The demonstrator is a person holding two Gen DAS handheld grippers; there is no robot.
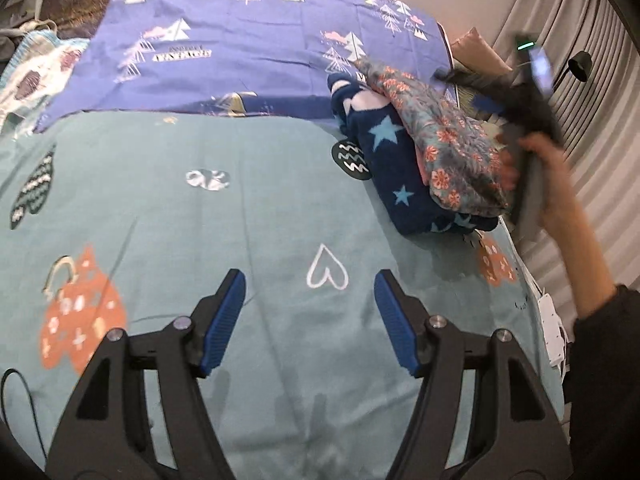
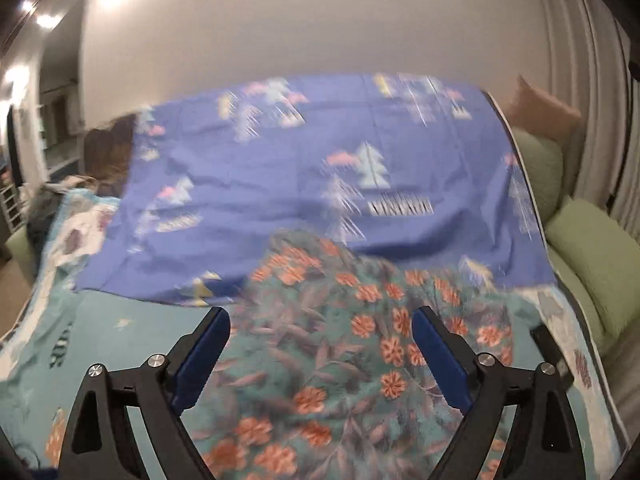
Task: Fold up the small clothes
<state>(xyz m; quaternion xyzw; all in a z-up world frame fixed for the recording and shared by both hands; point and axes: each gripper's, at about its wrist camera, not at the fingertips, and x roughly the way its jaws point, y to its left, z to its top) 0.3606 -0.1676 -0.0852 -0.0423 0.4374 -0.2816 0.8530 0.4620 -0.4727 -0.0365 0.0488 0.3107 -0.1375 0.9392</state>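
While both my grippers hang free over the bed, folding looks at least partly done: floral garment [image 1: 452, 148] sits folded on top of the navy star-print fleece [image 1: 394, 176], the two making a stack at the R edge of the teal bedsheet [image 1: 224, 224]. L gripper [image 1: 310, 314] released, jaws apart, nothing btwn them, only bare sheet w/ a white heart outline under the gap. R gripper [image 2: 320, 354] also released, jaws wide, hovering just above the floral piece; pads not pressing cloth as far as I can see, tho the view is motion-blurred. My R hand [image 1: 540, 184] shows beside the stack in the L wrist view. Blue tree-print cover [image 1: 256, 52] lies spread at the far end. Left to do: can't tell; crumpled cloth [image 1: 32, 36] at far L may be more items, too small to call. Containers: none in view, no basket or bin; stack rests straight on the sheet
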